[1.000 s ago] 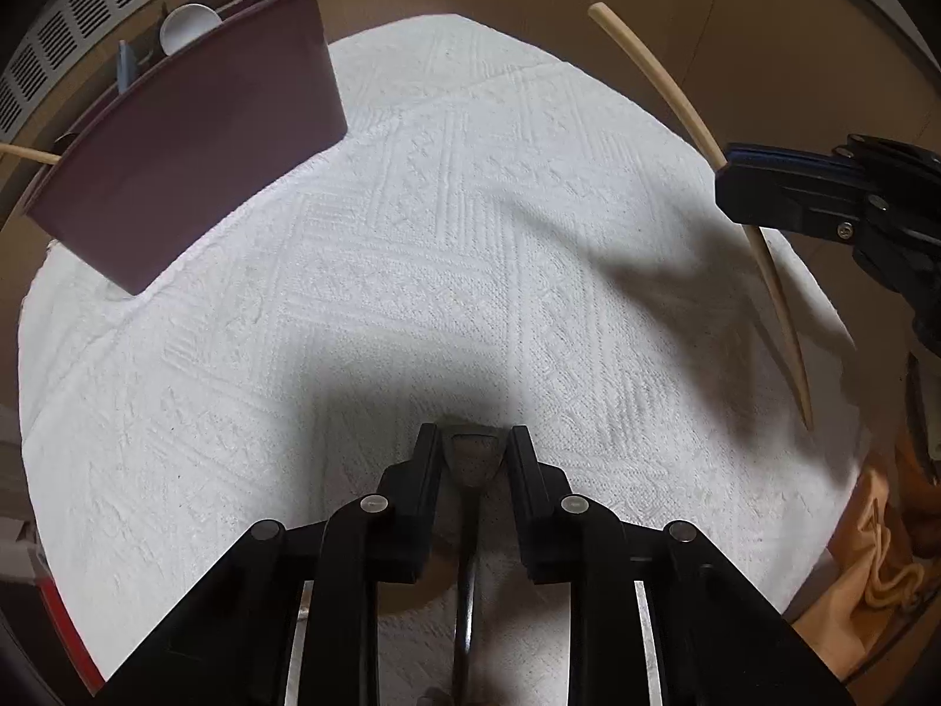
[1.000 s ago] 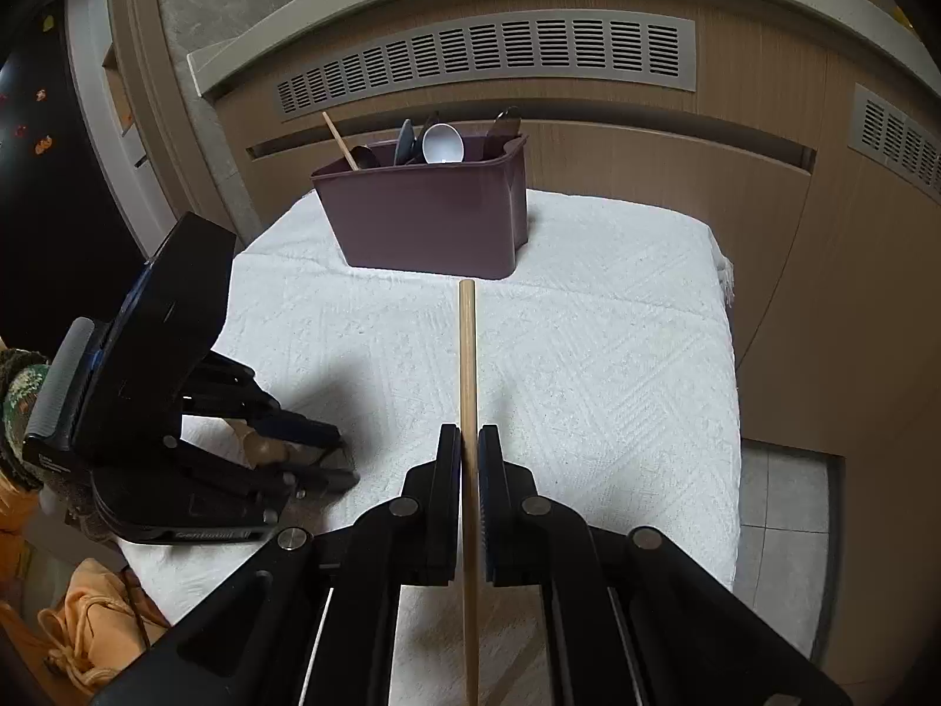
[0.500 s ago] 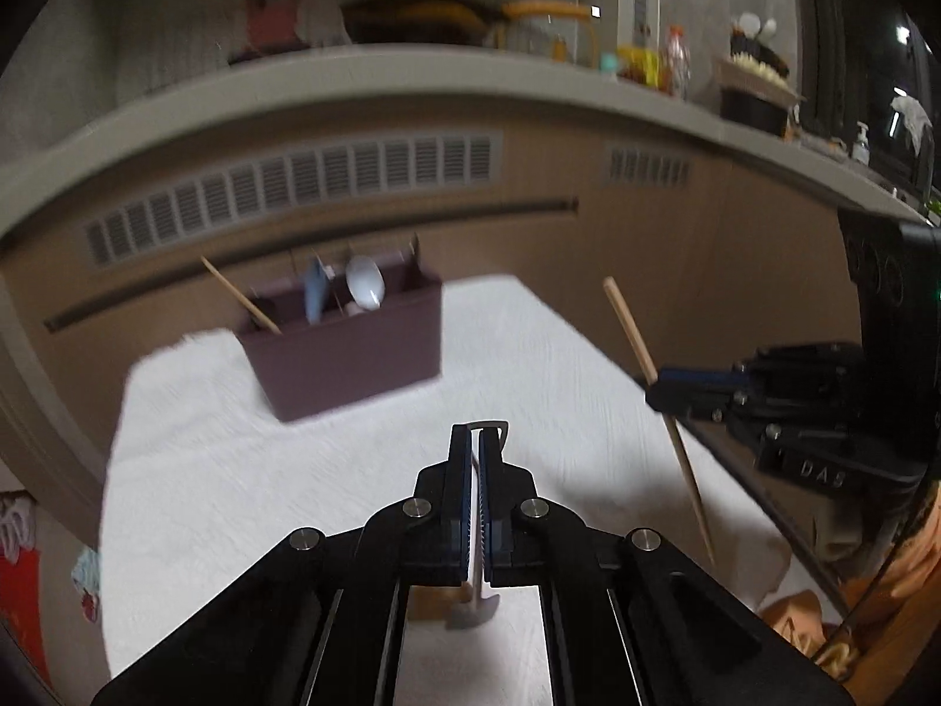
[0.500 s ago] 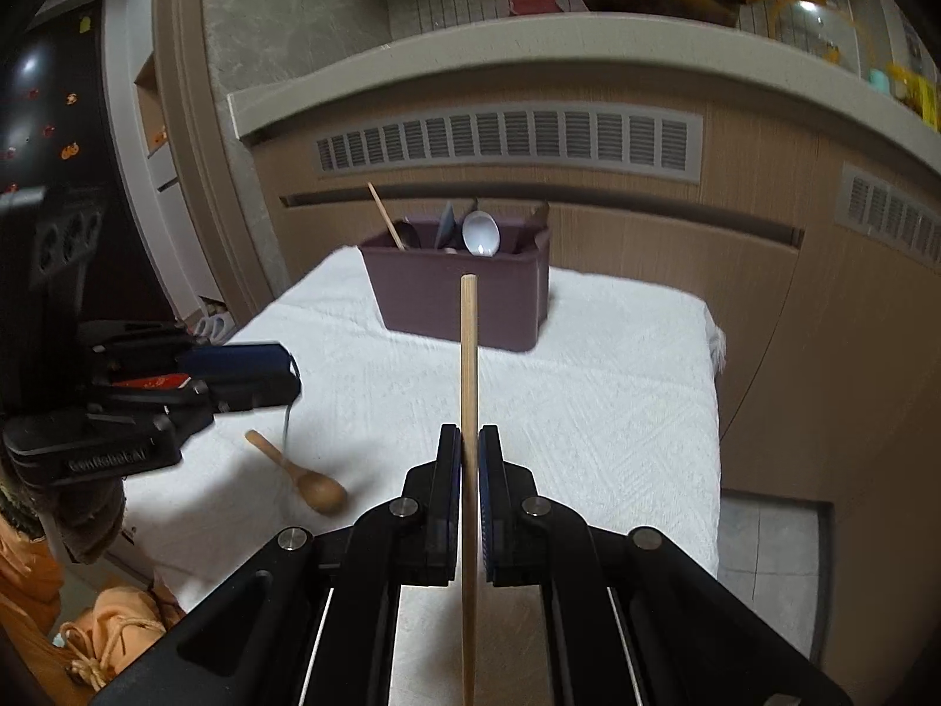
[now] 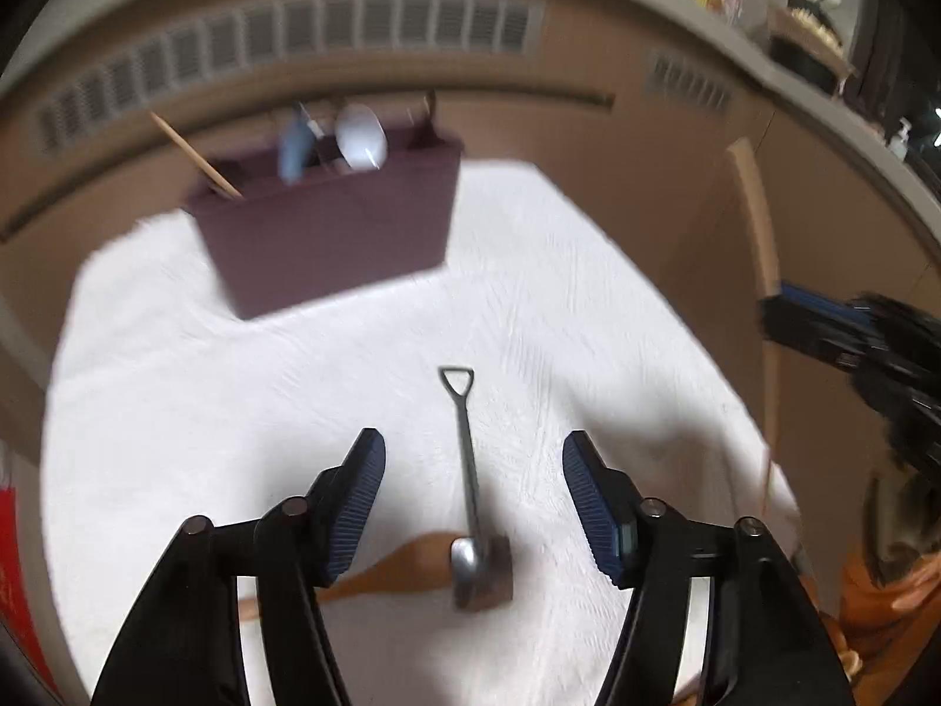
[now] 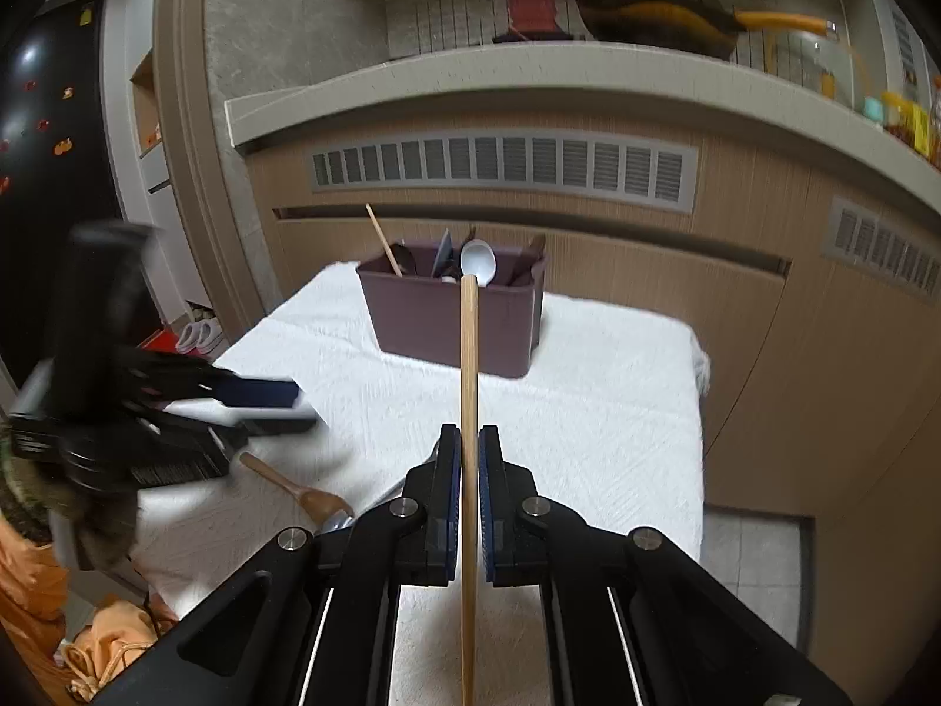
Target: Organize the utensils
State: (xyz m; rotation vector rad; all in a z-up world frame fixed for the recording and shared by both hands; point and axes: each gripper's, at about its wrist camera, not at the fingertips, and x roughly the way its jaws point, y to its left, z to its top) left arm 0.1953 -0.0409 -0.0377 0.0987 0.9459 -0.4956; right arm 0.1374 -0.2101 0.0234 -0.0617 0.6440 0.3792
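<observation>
Left wrist view: my left tongs [image 5: 473,500] are opening, the shovel-handled spoon [image 5: 467,488] lying free on the desk [image 5: 176,412] between them. My right tongs [image 6: 469,459] pinch a chopstick [image 6: 469,365]; the bin [image 6: 450,317] sits at twelve o'clock. If the thin stick pivots, it may miss.

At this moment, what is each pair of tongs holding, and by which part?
Right tongs: shut on a wooden chopstick, gripped partway along its shaft. Left tongs: opening, holding nothing; the shovel-shaped spoon lies loose on the cloth.
</observation>
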